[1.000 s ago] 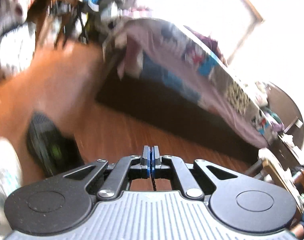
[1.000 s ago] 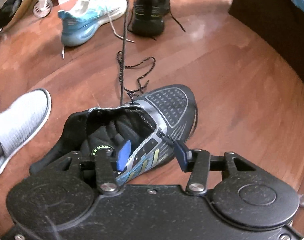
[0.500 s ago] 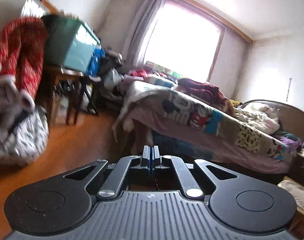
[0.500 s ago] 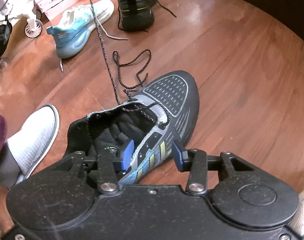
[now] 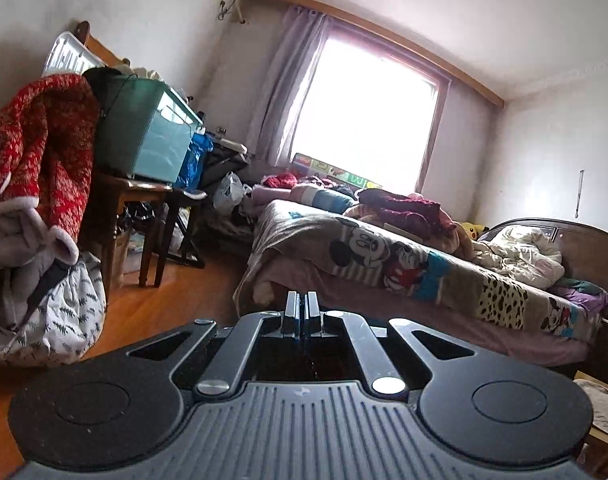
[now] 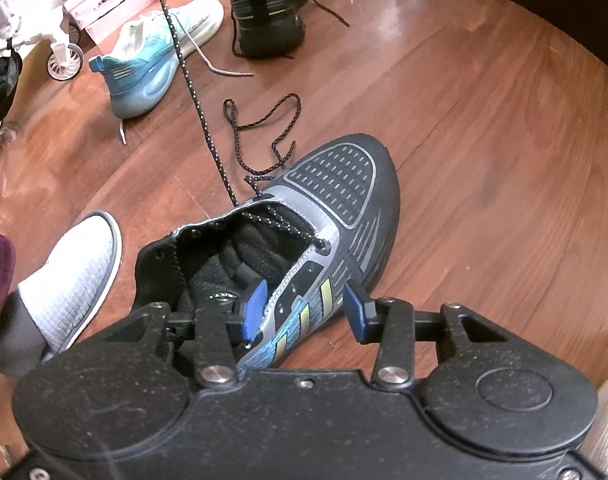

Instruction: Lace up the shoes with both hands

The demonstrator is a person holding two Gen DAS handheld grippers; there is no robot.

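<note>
Right hand-held gripper (image 6: pixel 304 312) straddling shoe (image 6: pixel 304 240) side

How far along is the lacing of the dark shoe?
Done: the lace crosses only the lowest eyelets. In hand: the shut left gripper pulls one end taut, and the right gripper straddles the shoe's side wall. Left: the upper eyelets are empty.

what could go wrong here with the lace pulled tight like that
The taut lace runs up out of frame from the dark shoe; more pull could drag the shoe, since the right hand-held gripper only straddles its side wall and does not visibly clamp it. The slack end lies looped on the floor and could snag or knot when pulled.
</note>
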